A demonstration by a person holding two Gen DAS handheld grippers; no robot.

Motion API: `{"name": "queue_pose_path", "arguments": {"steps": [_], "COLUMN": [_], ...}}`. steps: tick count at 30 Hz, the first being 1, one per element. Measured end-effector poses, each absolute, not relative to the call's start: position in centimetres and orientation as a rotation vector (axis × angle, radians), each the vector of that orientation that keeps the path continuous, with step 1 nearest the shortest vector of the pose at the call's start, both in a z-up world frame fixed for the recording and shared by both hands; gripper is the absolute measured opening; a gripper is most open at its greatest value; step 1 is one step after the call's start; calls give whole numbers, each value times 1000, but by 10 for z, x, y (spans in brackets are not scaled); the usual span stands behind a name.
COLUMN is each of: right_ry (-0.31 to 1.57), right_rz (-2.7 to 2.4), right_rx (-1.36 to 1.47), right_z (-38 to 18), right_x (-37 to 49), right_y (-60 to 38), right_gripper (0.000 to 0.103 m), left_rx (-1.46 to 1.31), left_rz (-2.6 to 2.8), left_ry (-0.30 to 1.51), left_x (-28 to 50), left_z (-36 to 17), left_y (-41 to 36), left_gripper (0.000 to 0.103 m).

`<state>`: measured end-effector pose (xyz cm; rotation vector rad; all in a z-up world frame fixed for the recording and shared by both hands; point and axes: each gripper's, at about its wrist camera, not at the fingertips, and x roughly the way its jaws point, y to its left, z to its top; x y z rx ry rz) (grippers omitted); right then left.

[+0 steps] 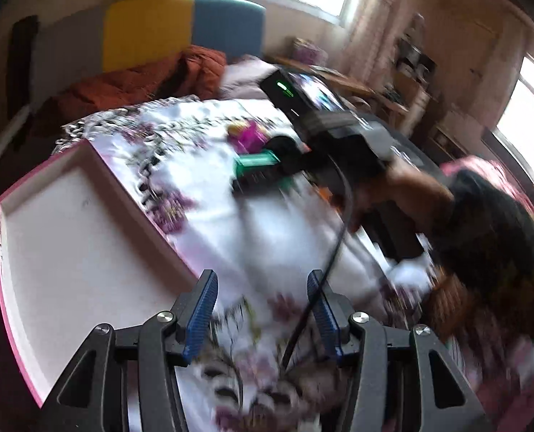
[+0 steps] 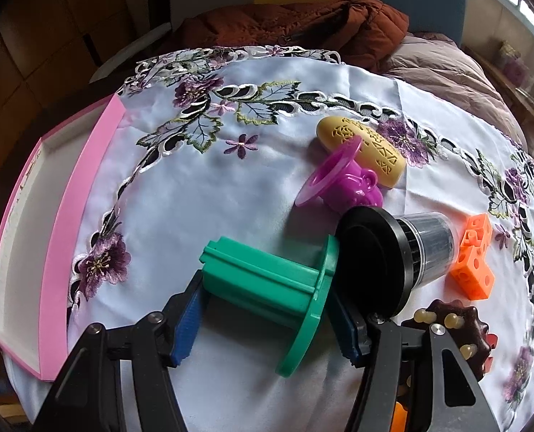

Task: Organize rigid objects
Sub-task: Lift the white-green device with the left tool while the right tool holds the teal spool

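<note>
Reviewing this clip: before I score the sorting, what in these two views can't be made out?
- Left wrist view: motion blur smears the toys beyond the right tool; shapes unreadable.
- Right wrist view: the brown knobbed piece is partly hidden behind the tool's arm.
- Right wrist view: an orange item is cut off by the bottom edge.
- Pink tray: its near end is cut off by the fisheye rim.

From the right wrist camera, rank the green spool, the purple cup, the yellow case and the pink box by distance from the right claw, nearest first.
1. Green spool: between the pads of the right claw.
2. Purple cup: beyond the spool, slightly right.
3. Yellow case: just behind the cup, touching it.
4. Pink box: far left table edge; its rank against the case is too close to call.
</note>
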<state>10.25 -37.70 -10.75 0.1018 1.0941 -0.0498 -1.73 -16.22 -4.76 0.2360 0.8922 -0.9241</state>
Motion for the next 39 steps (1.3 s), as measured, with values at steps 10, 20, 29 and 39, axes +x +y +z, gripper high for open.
{"name": "queue_pose_path", "arguments": {"steps": [10, 20, 29, 39], "right_ry": [1082, 1082, 1094, 1091], "right_rz": [-82, -112, -114, -95], "right_rx": [113, 116, 116, 86], "right_z": [-108, -107, -106, -107], "right_x": [101, 99, 104, 104], "right_y": [-384, -387, -386, -380], "right_gripper": [63, 63, 63, 63], "left_rx": [347, 560, 724, 608], "left_rz": [-1047, -1284, -1307, -1255], "left_ry": [1056, 1293, 1465, 1298], "left_x": [-55, -80, -95, -95], "left_z": [-71, -123, -167, -136], "left_y": [-117, -160, -188, -168], "left_gripper": [50, 48, 45, 43]}}
